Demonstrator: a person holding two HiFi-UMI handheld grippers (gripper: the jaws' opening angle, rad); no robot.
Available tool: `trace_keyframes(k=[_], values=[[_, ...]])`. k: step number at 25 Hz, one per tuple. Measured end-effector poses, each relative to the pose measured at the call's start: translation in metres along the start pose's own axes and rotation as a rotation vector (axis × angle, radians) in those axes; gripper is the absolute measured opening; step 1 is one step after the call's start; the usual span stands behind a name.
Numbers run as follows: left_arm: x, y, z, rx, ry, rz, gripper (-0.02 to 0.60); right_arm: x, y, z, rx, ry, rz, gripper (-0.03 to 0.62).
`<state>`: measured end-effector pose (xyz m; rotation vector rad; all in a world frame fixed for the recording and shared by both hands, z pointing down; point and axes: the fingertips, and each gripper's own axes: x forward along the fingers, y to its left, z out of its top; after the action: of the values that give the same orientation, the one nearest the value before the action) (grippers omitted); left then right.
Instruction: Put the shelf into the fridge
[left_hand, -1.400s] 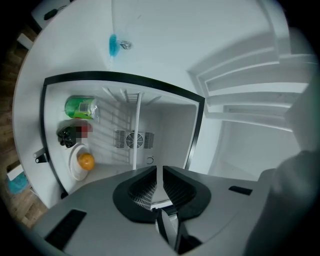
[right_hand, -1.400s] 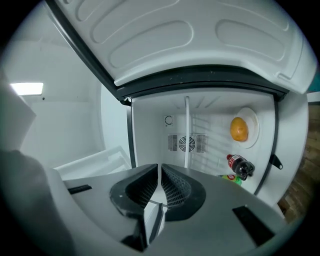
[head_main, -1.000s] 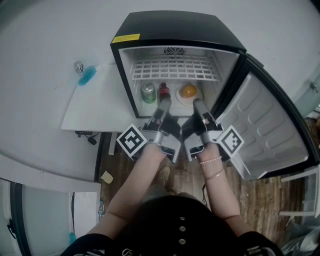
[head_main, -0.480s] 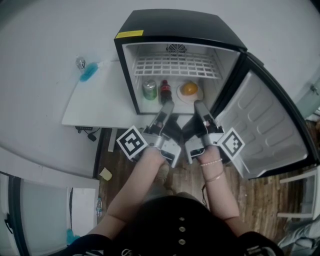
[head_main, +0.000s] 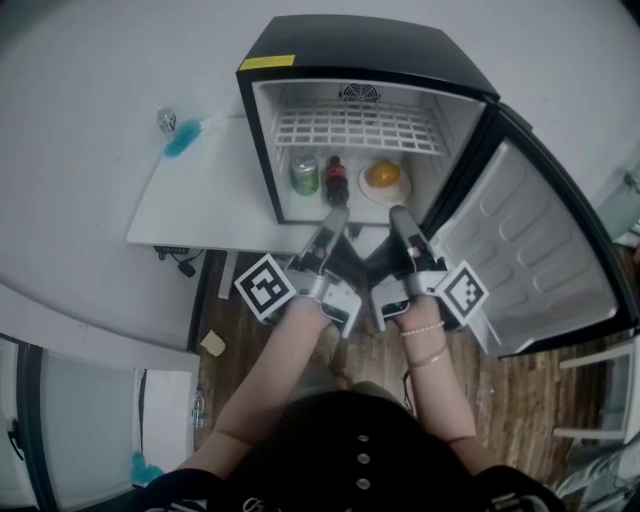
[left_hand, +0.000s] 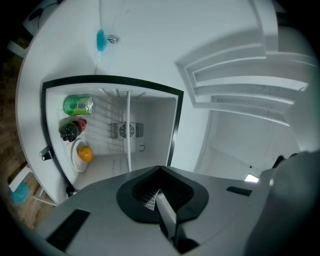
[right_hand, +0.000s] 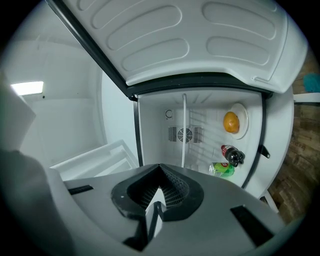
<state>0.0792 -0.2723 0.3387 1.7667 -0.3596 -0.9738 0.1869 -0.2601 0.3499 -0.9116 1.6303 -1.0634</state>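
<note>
Right now both tongs hang just in front of the open fridge (head_main: 360, 45), side by side and clear of it. The left gripper (head_main: 336, 215) has its jaws pressed together with nothing between them, and the right gripper (head_main: 398, 213) is the same, closed and empty.

The shelf (head_main: 350, 130), a white wire rack, sits inside the fridge in the upper part, spanning from the left wall to the right wall. Below it on the fridge floor stand a green can (head_main: 304, 174) at the left, a dark bottle (head_main: 336, 180) just beside it, and an orange (head_main: 383, 174) on a white plate (head_main: 402, 190) at the right.

The door (head_main: 530, 260) is swung wide to the right. Left of the fridge is a white table (head_main: 200, 205), with a blue thing (head_main: 183, 140) at its far corner, possibly a brush; I can't make it out.
</note>
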Motion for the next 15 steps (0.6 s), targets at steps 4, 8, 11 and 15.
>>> trace_keyframes(k=[4, 8, 11, 15], values=[[-0.0014, 0.0008, 0.0014, -0.001, 0.001, -0.003, 0.006, 0.0004, -0.0007, -0.0022, -0.012, 0.013, -0.008, 0.009], [-0.0005, 0.0002, -0.0011, -0.013, 0.013, -0.012, 0.006, 0.0003, 0.0007, -0.0034, -0.016, 0.014, -0.001, 0.009], [0.0002, -0.0006, -0.0027, -0.018, 0.022, -0.018, 0.006, -0.0012, -0.0001, -0.0029, -0.020, 0.012, -0.006, 0.008], [0.0000, -0.0014, -0.0041, -0.015, 0.030, -0.020, 0.006, -0.0033, -0.0004, -0.0022, -0.020, 0.008, -0.011, 0.008]])
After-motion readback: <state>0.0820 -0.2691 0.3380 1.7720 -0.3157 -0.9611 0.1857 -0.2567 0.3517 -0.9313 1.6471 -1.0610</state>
